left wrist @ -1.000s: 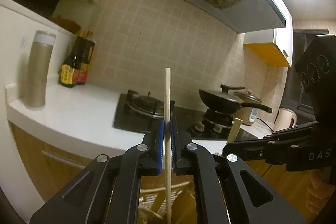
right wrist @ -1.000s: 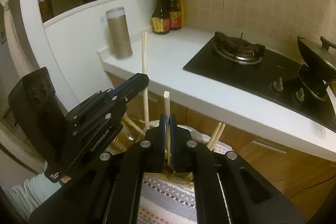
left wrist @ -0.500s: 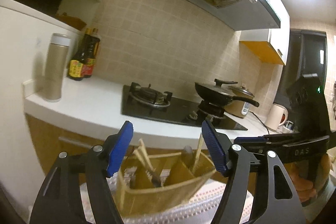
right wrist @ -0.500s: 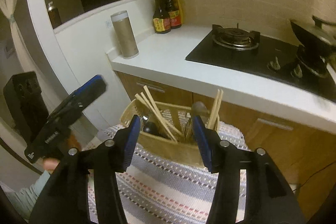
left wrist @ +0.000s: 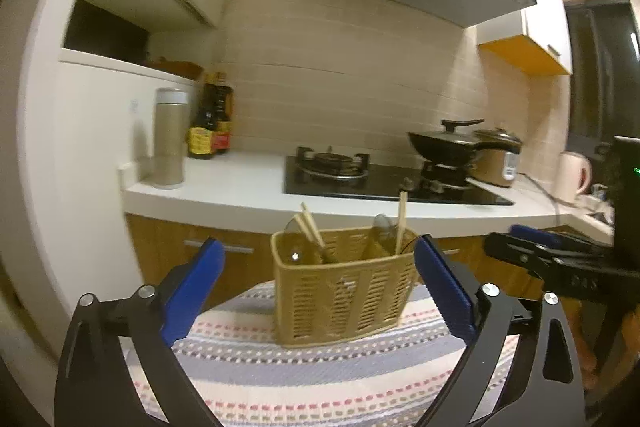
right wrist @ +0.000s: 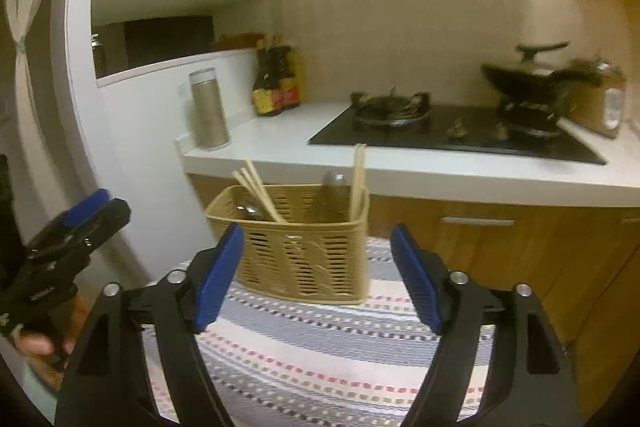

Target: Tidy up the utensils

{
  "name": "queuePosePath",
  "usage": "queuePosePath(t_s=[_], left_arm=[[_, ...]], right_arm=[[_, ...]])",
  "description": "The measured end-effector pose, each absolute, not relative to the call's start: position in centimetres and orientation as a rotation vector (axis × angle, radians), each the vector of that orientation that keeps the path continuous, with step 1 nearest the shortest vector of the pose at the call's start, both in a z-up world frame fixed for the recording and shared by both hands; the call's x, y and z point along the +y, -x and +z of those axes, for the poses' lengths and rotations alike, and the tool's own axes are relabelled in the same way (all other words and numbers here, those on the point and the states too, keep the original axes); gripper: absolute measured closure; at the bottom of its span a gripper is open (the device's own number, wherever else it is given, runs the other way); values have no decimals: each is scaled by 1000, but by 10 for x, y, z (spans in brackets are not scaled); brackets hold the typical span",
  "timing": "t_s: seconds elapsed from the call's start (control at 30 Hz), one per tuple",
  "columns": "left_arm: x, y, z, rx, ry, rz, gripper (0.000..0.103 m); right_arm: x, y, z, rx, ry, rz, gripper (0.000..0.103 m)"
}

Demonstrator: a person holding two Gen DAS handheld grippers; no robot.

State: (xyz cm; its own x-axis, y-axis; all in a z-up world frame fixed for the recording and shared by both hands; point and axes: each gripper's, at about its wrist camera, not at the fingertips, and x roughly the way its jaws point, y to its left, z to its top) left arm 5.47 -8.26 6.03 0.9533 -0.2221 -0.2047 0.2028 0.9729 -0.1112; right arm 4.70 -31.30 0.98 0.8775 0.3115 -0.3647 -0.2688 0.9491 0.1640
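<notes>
A tan slotted utensil basket (left wrist: 344, 291) stands on a striped cloth (left wrist: 320, 379); it also shows in the right wrist view (right wrist: 296, 251). Chopsticks lean in its left part (left wrist: 312, 229) and stand in its right part (left wrist: 401, 223), with spoons beside them. My left gripper (left wrist: 320, 287) is open and empty, held back from the basket. My right gripper (right wrist: 316, 271) is open and empty, also short of the basket. The right gripper shows at the right edge of the left wrist view (left wrist: 560, 259), and the left gripper shows at the left edge of the right wrist view (right wrist: 68, 235).
Behind the basket runs a white counter (left wrist: 224, 183) with a gas hob (left wrist: 340, 167), a black pan (left wrist: 452, 145), a rice cooker (left wrist: 498, 159), a kettle (left wrist: 574, 177), sauce bottles (left wrist: 210, 123) and a metal flask (left wrist: 170, 139). Wooden cabinet doors (right wrist: 500, 247) are below.
Both grippers let go of their chopsticks, which now stand in the basket. Both opened wide and pulled back and up from the basket.
</notes>
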Motion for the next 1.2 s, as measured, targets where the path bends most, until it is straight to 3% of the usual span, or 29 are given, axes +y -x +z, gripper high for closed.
queuePosePath(t_s=[0.17,0.37,0.83,1.2], left_arm=[[-84,-42,40,210,106,-169,8],[-96,-38,27,184,64,-66,8],[-106,-30,-4,128,57,73,8],[-104,-37,-17,230,48,54,8]], right_arm=[[-320,-18,-6,237,-70,140,14],[-321,-5,-21,191,-90,131,13],[-312,-12,-56,245,-94,158,9],[-298,-15,-66,278,-22,150,8]])
